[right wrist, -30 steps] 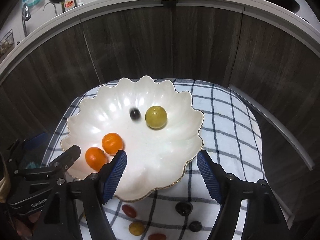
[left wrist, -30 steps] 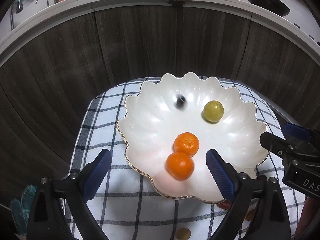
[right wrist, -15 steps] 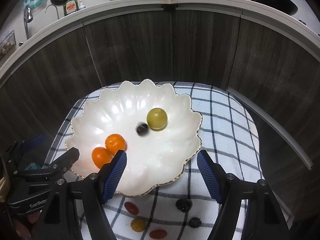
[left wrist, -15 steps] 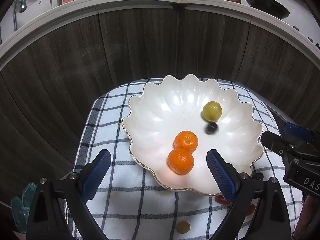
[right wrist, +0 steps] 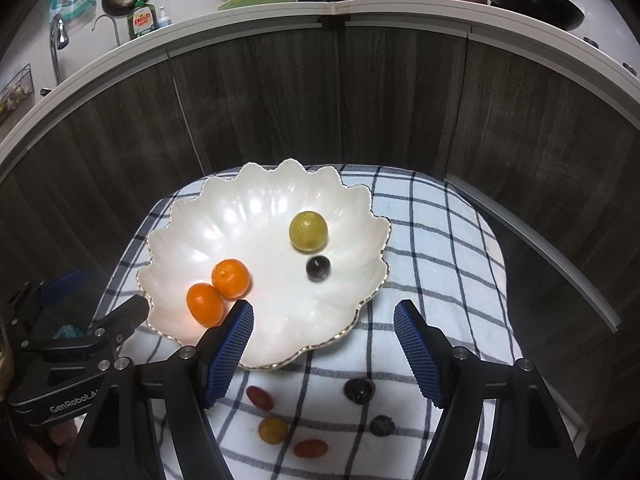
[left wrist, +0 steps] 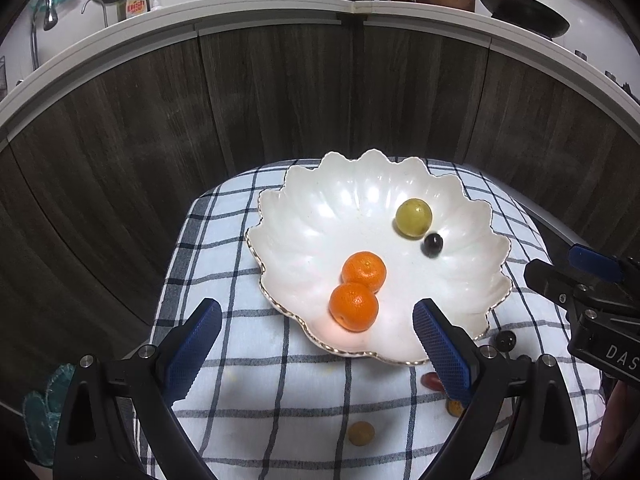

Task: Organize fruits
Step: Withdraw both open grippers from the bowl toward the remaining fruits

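Readable text, left to right: green bottle [right wrist: 141,21] on the back counter reads "Dish"; my left tongs [left wrist: 318,350] body shows "GenRobot" in the right wrist view; my right tongs [right wrist: 323,353] body shows "DAS", rest cut off, in the left wrist view.

White scalloped bowl [right wrist: 256,332] with gold rim sits on a checked cloth [right wrist: 436,248] over the desk. In the bowl, left to right: two oranges [right wrist: 205,304] touching each other, a yellow-green round fruit [right wrist: 308,230], a dark grape [right wrist: 318,268] just beside it. All round, no long axis to tell.

On the cloth, in front of the bowl: an oblong red tomato [right wrist: 259,397] lying slanted, a yellow tomato [right wrist: 272,429], another red one [right wrist: 310,448] lying roughly crosswise, then two dark grapes [right wrist: 359,390], the second [right wrist: 382,426] lower right.

Both my tongs are released, jaws apart, nothing between the pads. Left pair hangs over the bowl's near-left rim and cloth, right pair over its near-right rim.
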`<state>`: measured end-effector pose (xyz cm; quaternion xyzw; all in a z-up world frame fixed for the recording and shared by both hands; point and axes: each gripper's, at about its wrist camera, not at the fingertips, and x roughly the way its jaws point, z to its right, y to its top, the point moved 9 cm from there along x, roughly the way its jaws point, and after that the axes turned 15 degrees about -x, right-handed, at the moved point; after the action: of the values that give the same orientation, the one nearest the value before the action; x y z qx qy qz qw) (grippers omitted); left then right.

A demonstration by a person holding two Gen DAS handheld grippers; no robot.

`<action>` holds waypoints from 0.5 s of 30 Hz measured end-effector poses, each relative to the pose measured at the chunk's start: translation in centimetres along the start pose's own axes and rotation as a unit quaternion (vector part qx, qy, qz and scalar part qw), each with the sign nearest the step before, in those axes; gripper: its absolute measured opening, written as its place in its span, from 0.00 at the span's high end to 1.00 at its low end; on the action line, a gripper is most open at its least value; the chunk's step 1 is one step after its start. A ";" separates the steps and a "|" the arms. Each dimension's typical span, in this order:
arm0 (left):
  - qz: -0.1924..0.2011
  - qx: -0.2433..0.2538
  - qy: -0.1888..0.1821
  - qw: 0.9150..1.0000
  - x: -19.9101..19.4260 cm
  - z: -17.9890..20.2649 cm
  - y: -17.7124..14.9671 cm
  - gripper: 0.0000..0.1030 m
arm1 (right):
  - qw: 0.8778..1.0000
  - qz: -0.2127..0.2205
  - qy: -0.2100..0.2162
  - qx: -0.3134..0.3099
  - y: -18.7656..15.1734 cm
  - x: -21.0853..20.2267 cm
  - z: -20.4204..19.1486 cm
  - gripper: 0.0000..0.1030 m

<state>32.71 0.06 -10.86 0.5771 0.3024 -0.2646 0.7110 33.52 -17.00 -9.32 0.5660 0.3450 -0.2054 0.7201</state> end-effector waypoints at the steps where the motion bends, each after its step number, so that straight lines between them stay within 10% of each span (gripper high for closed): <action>1: 0.000 0.000 0.000 1.000 -0.1 0.0 -0.1 0.05 | 1.000 0.000 0.000 0.001 -0.1 -0.1 0.0 0.28; 15: -0.007 0.010 -0.006 1.000 -0.7 0.4 -2.7 0.05 | 1.000 0.000 -0.007 0.006 -2.5 -1.2 0.0 0.28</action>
<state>30.31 -0.79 -12.06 0.5805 0.2992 -0.2764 0.7050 30.97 -17.77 -10.18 0.5690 0.3383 -0.2112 0.7192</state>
